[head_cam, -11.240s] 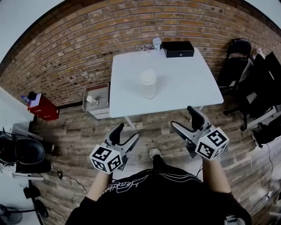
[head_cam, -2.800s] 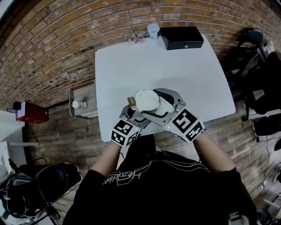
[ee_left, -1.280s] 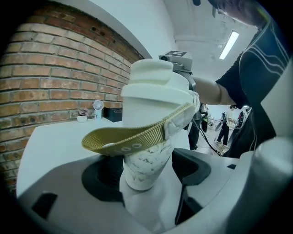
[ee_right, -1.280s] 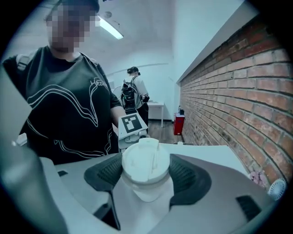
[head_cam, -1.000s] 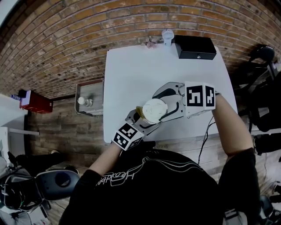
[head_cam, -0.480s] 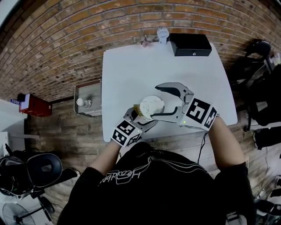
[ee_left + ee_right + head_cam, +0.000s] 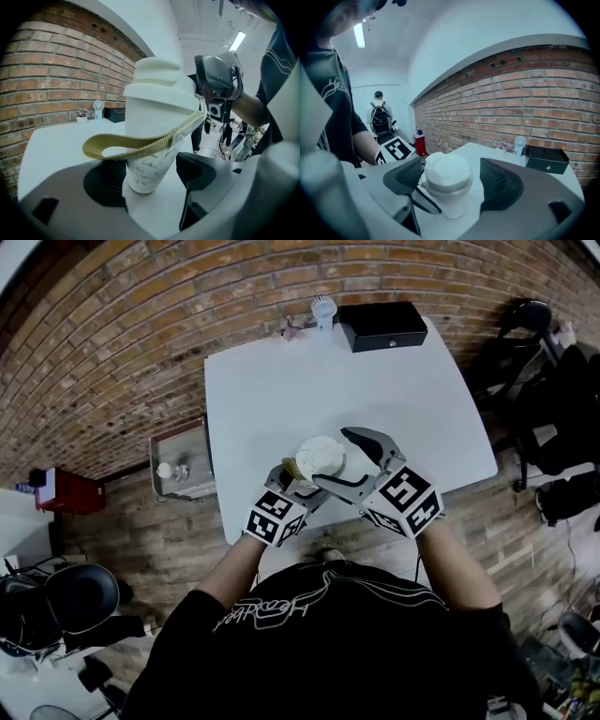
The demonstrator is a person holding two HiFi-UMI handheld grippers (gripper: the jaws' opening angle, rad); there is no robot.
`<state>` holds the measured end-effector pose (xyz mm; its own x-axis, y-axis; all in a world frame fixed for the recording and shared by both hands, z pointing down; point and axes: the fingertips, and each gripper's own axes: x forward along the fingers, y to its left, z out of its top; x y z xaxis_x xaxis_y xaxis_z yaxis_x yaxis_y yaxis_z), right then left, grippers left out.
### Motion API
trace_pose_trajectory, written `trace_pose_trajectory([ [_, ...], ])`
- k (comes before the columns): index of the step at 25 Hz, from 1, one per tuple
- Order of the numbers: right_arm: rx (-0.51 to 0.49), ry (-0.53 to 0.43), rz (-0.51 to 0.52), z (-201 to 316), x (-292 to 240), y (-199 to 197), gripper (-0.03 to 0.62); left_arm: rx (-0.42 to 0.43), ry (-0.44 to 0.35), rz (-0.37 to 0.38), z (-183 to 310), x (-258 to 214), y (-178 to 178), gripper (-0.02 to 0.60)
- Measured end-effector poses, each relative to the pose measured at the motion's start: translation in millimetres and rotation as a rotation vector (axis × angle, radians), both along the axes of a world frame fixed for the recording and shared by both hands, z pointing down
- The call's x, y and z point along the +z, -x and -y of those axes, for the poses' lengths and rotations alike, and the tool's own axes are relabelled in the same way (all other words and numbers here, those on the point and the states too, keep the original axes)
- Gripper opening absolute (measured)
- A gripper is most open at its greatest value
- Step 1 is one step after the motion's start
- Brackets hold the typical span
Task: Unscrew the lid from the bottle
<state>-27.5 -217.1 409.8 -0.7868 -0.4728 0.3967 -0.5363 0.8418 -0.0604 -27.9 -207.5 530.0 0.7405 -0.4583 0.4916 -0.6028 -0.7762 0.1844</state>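
A white tapered plastic bottle point(image 7: 149, 164), marbled grey at its foot, stands upright near the 6 o'clock edge of a white square table point(image 7: 281, 381). Its cream domed screw lid point(image 7: 446, 173) is on top, and a woven olive-yellow carry strap point(image 7: 140, 143) loops out from under the lid's rim.

The left gripper point(image 7: 150, 177) reaches in from 7 o'clock in the head view and is clamped on the bottle's lower body, with its dark ribbed pads set against either side just above the tabletop. The right gripper point(image 7: 451, 182) comes in from 4 o'clock at lid height. Its jaws have just been opening and stand spread wide with the lid between them — one pad close by the lid's side, the other clear of it with a gap showing.

The person point(image 7: 309, 643), in a black printed shirt, stands at the table's 6 o'clock side. At the table's far edge a black rectangular box point(image 7: 380, 326) lies at 1 o'clock from the bottle and a small white desk fan point(image 7: 323, 307) at 12 o'clock — both against a red brick wall point(image 7: 141, 324). Off the table at 9 o'clock, a low grey cart point(image 7: 183, 488) stands on the wood-plank floor point(image 7: 141, 549).
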Motion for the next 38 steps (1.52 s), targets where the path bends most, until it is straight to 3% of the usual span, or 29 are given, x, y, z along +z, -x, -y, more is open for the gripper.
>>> trace_pose_trajectory([
  [9,0.221,0.042,-0.045,-7.8,15.9,3.3,0.374,0.009,-0.009,0.005,-1.3,1.1,-0.9,0.347],
  [17,0.337,0.024,-0.063,-2.3,15.4,5.1,0.352,0.016,-0.018,-0.009,-0.9,2.0,-2.0,0.345],
  [29,0.375,0.020,-0.086,-1.6,16.4,2.3,0.356,0.058,-0.022,0.004,-2.0,5.6,-1.1,0.341],
  [38,0.414,-0.013,-0.025,1.1,1.1,-2.7,0.354,0.107,-0.018,-0.004,-4.4,-0.8,4.8,0.341],
])
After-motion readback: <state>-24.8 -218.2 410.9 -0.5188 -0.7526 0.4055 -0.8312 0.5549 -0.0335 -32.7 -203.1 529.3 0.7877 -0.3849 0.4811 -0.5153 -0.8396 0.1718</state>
